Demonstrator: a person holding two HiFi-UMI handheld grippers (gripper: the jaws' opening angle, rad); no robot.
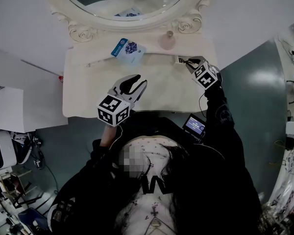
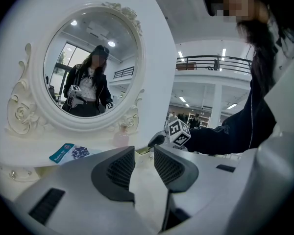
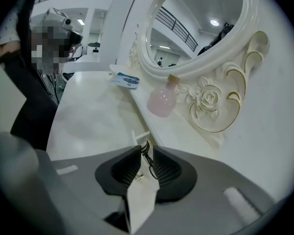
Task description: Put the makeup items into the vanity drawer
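The small white card strung with thin black loops [image 3: 139, 197] lies at the right end of the cream vanity desk [image 1: 157, 92]. Its long axis runs along the fingers of the right gripper [image 3: 146, 151], which stand slightly apart astride it and are not seen pressing it. The left gripper [image 2: 144, 153], fingers parted and empty, is held farther off over the desk's middle. No open drawer is seen.

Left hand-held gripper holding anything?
No, the left hand-held gripper has its jaws apart, with only bare tabletop showing between them.
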